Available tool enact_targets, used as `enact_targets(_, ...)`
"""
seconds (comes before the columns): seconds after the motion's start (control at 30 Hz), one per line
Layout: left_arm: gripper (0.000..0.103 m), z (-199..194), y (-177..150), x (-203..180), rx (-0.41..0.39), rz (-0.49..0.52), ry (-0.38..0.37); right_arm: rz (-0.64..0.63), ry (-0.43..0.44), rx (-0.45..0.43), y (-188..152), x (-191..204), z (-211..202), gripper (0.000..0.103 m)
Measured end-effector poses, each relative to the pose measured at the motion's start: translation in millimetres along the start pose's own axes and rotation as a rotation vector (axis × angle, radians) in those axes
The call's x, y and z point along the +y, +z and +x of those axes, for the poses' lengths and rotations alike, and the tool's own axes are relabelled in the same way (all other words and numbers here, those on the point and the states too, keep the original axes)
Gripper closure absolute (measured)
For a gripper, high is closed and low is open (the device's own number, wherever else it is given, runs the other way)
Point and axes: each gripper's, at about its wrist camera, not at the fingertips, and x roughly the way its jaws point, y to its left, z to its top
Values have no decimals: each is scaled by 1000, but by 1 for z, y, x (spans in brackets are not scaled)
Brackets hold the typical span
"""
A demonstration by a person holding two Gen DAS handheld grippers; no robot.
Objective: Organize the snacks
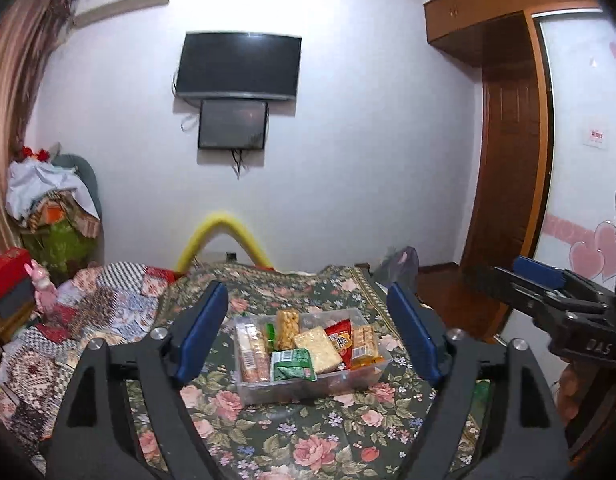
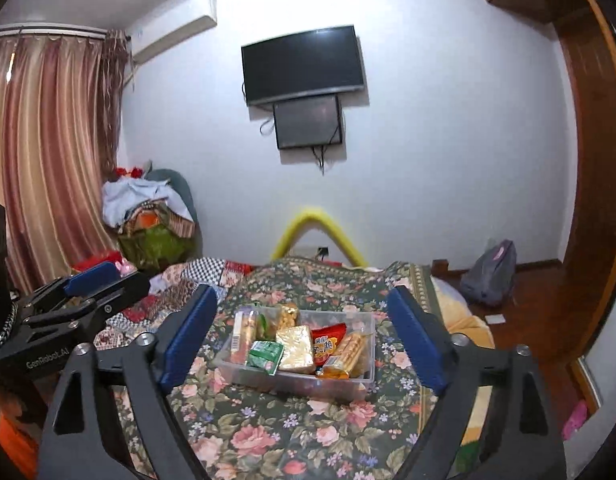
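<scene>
A clear plastic box [image 1: 296,394] stands on a dark floral bedspread [image 1: 308,440]. It holds several wrapped snacks: a green packet [image 1: 294,364], a pale cracker pack [image 1: 318,346], a red bag [image 1: 341,336], orange wafer packs [image 1: 364,344] and a peanut bar [image 1: 287,328]. My left gripper [image 1: 304,286] is open, raised above and in front of the box, with nothing between its blue pads. The right wrist view shows the same box [image 2: 292,386], and my right gripper [image 2: 301,291] hangs open and empty before it. Each gripper shows at the edge of the other's view.
A patchwork quilt [image 1: 108,304] lies left of the bedspread, with a pile of clothes [image 1: 52,204] behind it. A yellow foam tube [image 1: 224,232] arches at the bed's far end. A TV [image 1: 238,64] hangs on the wall. A grey bag [image 2: 490,276] sits on the wooden floor at the right.
</scene>
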Motion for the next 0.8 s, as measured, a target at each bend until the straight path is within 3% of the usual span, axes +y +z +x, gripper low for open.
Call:
enact_targets(0.1,9,-14,-5,-2,-4,2,0,-1,-13,-17,-5,5,-11,0)
enact_targets(0.8,4,-44,-27,-6,4,12,15,-25,-33,-7,-28,19,-31,0)
